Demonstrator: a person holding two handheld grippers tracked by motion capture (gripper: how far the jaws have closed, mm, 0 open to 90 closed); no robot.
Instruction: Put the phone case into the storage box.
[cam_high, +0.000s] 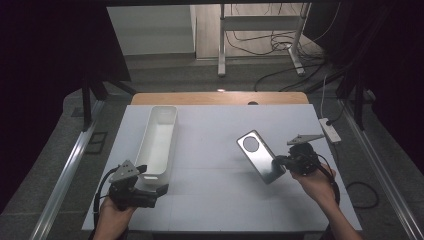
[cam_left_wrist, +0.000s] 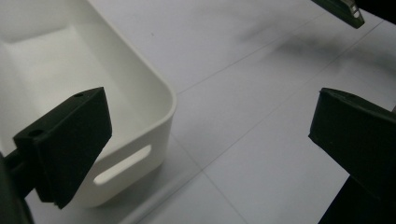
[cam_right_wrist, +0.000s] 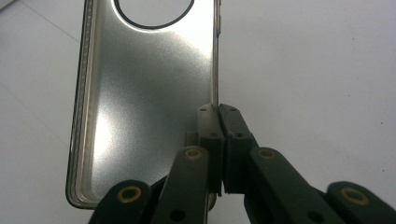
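The bin (cam_high: 159, 142) lies on the table's (cam_high: 215, 200) left; the phone case (cam_high: 260, 156) sits right, seemingly lifted.

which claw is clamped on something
The right claw, shut on the edge of the silver phone case; the left claw is open beside the white bin.

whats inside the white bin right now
The white bin looks empty: the high view shows a bare white floor along its length. The near end is partly covered by the left gripper, so that corner cannot be checked. The phone case is outside it, held by the right gripper.

L hand-held gripper (cam_high: 150, 192) jaws wide, R hand-held gripper (cam_high: 278, 161) — clamped
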